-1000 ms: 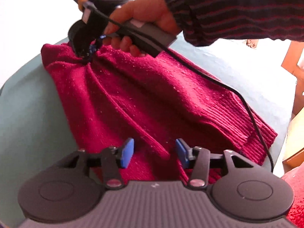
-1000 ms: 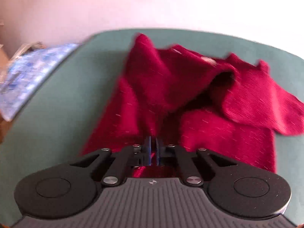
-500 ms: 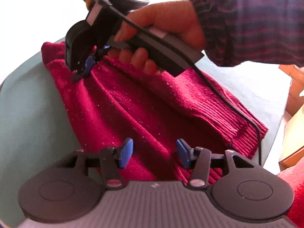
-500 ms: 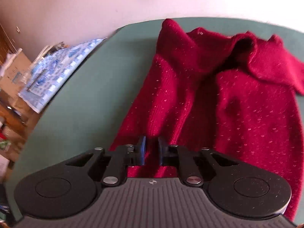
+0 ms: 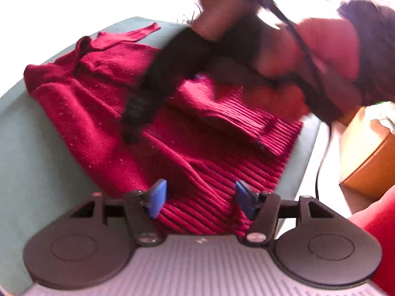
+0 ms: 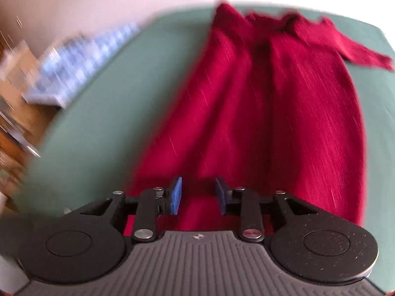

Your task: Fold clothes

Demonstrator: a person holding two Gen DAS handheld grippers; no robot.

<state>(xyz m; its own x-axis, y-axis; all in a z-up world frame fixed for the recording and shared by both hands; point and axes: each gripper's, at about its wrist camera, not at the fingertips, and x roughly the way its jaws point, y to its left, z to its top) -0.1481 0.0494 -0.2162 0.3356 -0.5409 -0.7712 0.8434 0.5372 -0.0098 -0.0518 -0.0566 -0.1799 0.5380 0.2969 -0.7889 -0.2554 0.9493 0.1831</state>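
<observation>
A dark red knitted sweater (image 6: 284,103) lies spread on the green counter (image 6: 103,128), its ribbed hem nearest the left tool and its bunched upper part with one sleeve tip at the far edge. In the left wrist view, a folded layer with a ribbed band lies across the middle of the garment.

The left tool (image 5: 200,198) hangs over the ribbed hem with its blue pads well apart; its jaws are opening, and the knit lies beneath the gap with neither pad pressing on it. The right tool (image 6: 198,194) sits low over the near edge of the sweater; its jaws are also opening, the blue pads stand a little apart, and red fabric shows below the gap without being pinched.

In the left wrist view the right tool appears blurred above the middle of the sweater, carried by a hand (image 5: 308,49) in a dark striped sleeve (image 5: 375,49), with a black cable (image 5: 308,56) trailing from it. A brown cardboard box (image 5: 365,157) stands off the counter's right side. In the right wrist view a blue-and-white patterned item (image 6: 74,71), too blurred to identify, sits beyond the counter's left edge.
</observation>
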